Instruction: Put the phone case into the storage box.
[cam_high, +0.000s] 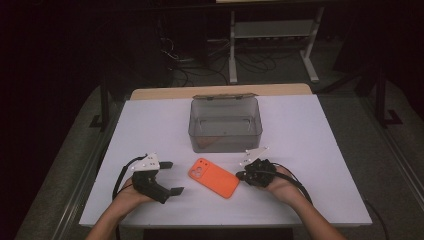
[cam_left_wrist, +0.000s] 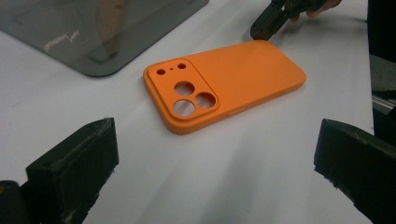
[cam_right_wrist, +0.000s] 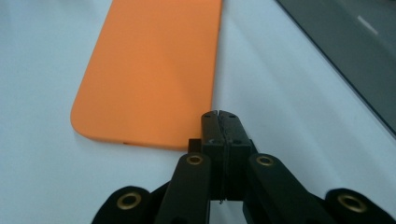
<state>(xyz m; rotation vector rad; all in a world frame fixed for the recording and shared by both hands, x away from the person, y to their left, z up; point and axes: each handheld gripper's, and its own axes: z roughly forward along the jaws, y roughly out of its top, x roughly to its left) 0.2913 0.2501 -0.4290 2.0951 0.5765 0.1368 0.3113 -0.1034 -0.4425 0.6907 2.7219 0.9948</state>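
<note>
The orange case (cam_high: 213, 177) is lying camera-side up at lower centre of the table (cam_high: 310, 150), in front of the grey box (cam_high: 225, 124). The right gripper (cam_right_wrist: 219, 122), jaws pressed together and empty, is nudging at its corner; pushing low and square should keep it from spinning. The left gripper (cam_high: 170, 177) is waiting wide open, empty. Actual contact is hard to judge.

One orange phone case (cam_high: 213, 177) is lying on one desk (cam_high: 300, 130). One grey translucent box (cam_high: 225, 125) is sitting behind it. Two hand-held grippers are resting there: the left hand-held gripper (cam_high: 171, 177) and the right hand-held gripper (cam_high: 240, 175).
</note>
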